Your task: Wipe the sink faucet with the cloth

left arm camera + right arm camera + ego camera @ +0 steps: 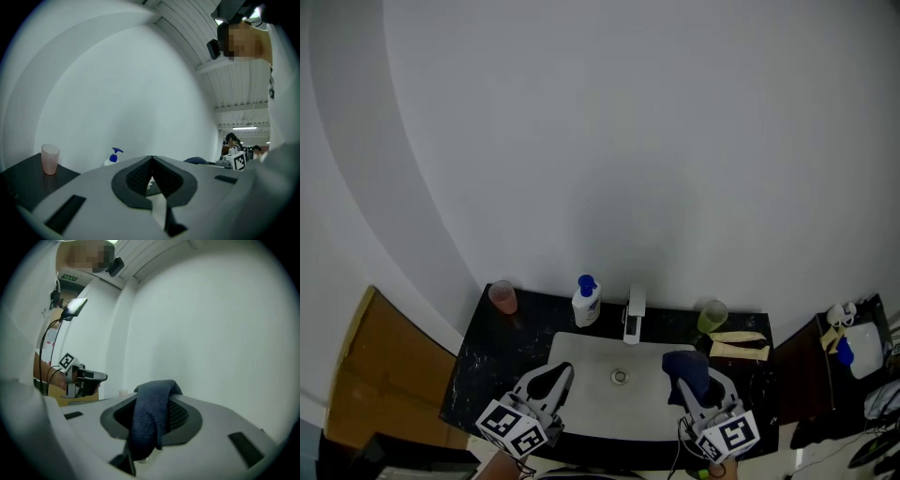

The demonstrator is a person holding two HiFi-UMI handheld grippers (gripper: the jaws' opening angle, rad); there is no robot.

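Cloth (685,364) pinched in the right hand-held gripper (698,386) should wrap the faucet (634,314) snugly; the left hand-held gripper (151,161) is pressed together, empty.

Pink cup (502,297), soap bottle (586,303), green cup (712,316) stand apart.

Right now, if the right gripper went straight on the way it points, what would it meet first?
Probably the white wall behind the sink. The right gripper, shut on the blue cloth, tilts upward and its view shows only wall ahead. The faucet seems slightly left of that line, though depth is unclear.
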